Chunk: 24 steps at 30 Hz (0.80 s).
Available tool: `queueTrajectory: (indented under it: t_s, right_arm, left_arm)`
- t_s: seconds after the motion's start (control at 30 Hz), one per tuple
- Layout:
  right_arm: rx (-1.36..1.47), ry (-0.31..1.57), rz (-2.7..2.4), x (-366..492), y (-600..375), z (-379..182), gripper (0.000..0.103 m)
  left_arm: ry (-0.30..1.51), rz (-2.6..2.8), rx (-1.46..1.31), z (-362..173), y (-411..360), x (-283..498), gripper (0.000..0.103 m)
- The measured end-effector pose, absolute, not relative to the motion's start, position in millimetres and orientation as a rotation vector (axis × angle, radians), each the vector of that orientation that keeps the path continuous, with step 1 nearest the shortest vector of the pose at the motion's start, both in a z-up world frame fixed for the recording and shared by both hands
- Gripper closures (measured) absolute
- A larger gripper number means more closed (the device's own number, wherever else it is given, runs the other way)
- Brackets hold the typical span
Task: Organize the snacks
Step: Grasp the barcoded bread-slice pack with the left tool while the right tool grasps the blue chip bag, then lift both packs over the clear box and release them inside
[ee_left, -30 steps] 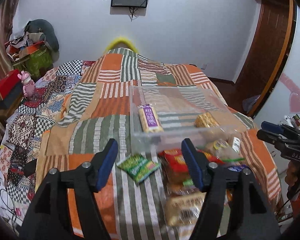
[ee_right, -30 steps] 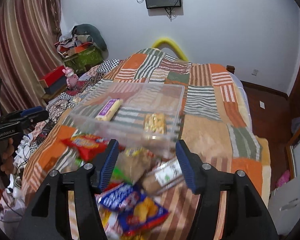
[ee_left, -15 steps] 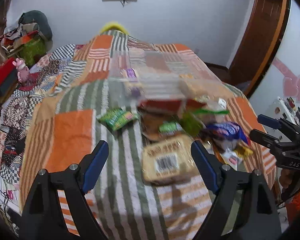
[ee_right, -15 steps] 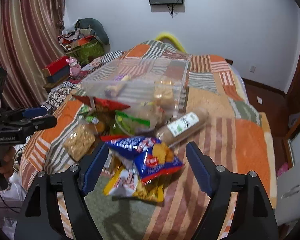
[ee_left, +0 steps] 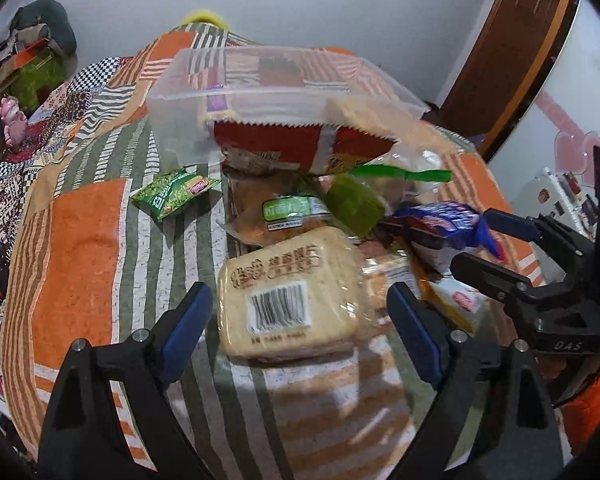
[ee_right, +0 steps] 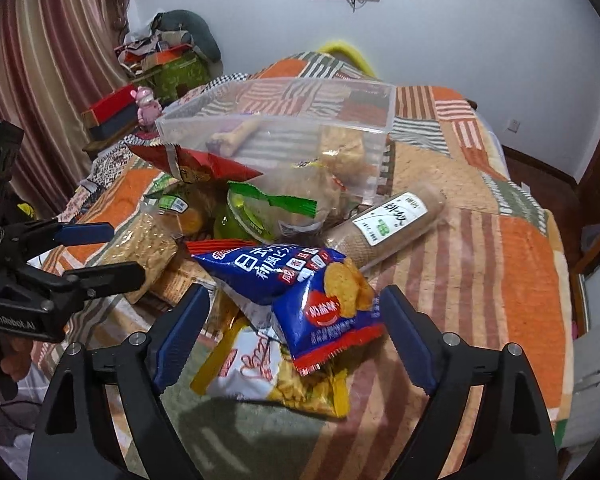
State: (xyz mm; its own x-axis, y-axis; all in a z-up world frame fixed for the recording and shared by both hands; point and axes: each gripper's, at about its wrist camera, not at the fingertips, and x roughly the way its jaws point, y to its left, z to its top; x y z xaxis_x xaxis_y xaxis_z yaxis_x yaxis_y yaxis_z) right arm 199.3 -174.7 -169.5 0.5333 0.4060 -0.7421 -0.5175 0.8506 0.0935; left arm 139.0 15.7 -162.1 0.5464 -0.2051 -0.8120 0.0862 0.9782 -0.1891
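While both grippers hang over the patchwork bedspread (ee_left: 80,248), neither one is holding anything. Going left to right: a small green packet (ee_left: 174,194) lies alone on the stripes, apart from the main heap. Just right of it, the left gripper (ee_left: 300,322) sits with its jaws spread wide on either side of a tan bread pack with a barcode (ee_left: 288,292), pads not touching it as far as I can see. Behind that there's an orange-brown pastry pack (ee_left: 260,216) and a red bag (ee_left: 300,142) leaning on the clear plastic bin (ee_left: 180,120), which already has a purple-labelled bar (ee_left: 216,102) and a golden snack inside. Further right, the right gripper (ee_right: 294,334) is also wide open, straddling a blue chip bag (ee_right: 300,288) that lies on top of a yellow-and-white bag (ee_right: 272,376). A green-topped clear bag (ee_right: 280,204) sits behind, and a brown cylinder of biscuits (ee_right: 384,224) lies tilted at the right edge of the pile, near the bin's corner
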Motion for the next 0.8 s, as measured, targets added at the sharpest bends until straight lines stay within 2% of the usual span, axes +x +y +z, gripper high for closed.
queueTrajectory:
  t_s: [0.23,0.43,0.5,0.57,0.6,0.67,0.8]
  right_arm:
    - [-0.181,0.878,0.52,211,-163,-184,0.012]
    - [-0.169,0.883,0.515,216,-164,-188,0.012]
    - [-0.145,0.892,0.517,219,-168,-190,0.013]
    - [-0.113,0.894,0.516,222,-171,-191,0.022]
    - [-0.096,0.899,0.52,222,-173,-192,0.023]
    - [-0.077,0.889,0.53,219,-177,-190,0.03]
    - [-0.101,0.856,0.536,212,-178,-180,0.038]
  left_arm:
    - [1.054,-0.173,-0.193,-189,23,156,0.01]
    - [1.036,-0.177,-0.244,-194,26,159,0.01]
    - [1.027,-0.182,-0.259,-194,28,157,0.015]
    - [1.018,-0.193,-0.256,-191,27,155,0.02]
    - [1.014,-0.191,-0.248,-189,27,153,0.021]
    - [1.005,-0.187,-0.226,-186,26,149,0.022]
    - [0.999,-0.178,-0.211,-182,24,141,0.022]
